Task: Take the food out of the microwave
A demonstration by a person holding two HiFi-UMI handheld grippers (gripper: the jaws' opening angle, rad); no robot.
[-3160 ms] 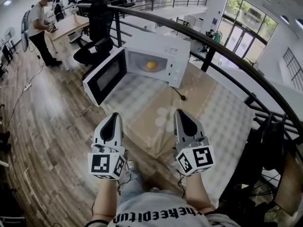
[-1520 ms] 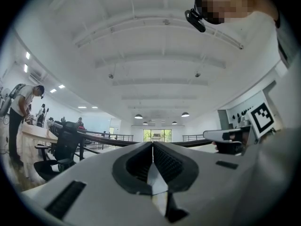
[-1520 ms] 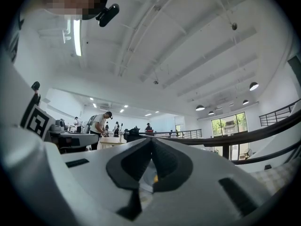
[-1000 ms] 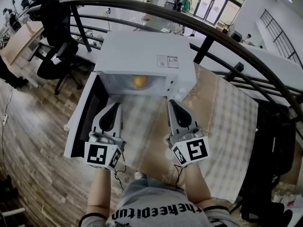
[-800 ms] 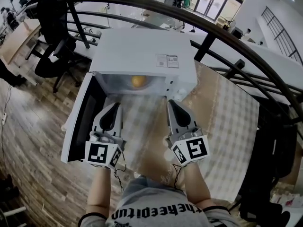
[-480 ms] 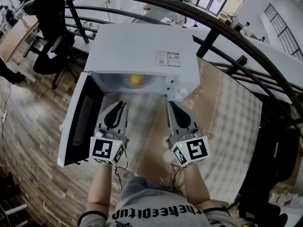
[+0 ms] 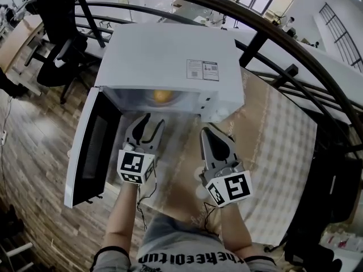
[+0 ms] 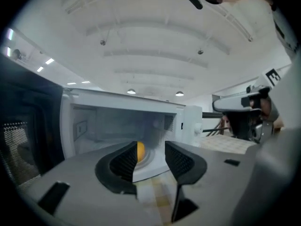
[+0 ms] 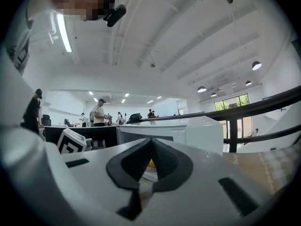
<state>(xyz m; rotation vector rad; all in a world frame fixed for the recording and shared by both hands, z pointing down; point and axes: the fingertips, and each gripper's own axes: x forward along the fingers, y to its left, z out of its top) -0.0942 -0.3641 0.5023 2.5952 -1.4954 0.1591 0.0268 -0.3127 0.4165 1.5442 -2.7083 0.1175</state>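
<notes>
A white microwave [image 7: 170, 55] stands on the cloth-covered table [image 7: 272, 152], its door [image 7: 91, 146] swung open to the left. Inside, a yellow-orange piece of food [image 7: 161, 96] sits on a pale plate [image 8: 153, 158]. My left gripper [image 7: 148, 120] is just in front of the cavity mouth, its jaws opening with nothing between them. In the left gripper view the food [image 8: 140, 150] shows past the left gripper [image 8: 150, 147]. My right gripper [image 7: 209, 132] is shut and empty, further back over the table. In the right gripper view a sliver of the food [image 9: 150, 164] shows below the right gripper [image 9: 151, 142].
A black curved railing [image 7: 283, 72] runs behind the table. A black office chair [image 7: 57, 16] stands on the wooden floor [image 7: 28, 152] to the left. The open door juts out past the table's left edge. Several people [image 9: 99, 112] stand far off.
My left gripper has moved forward to the microwave's opening and its jaws have parted. The right gripper has stayed shut and sunk a little. The microwave door shows swung wider.
</notes>
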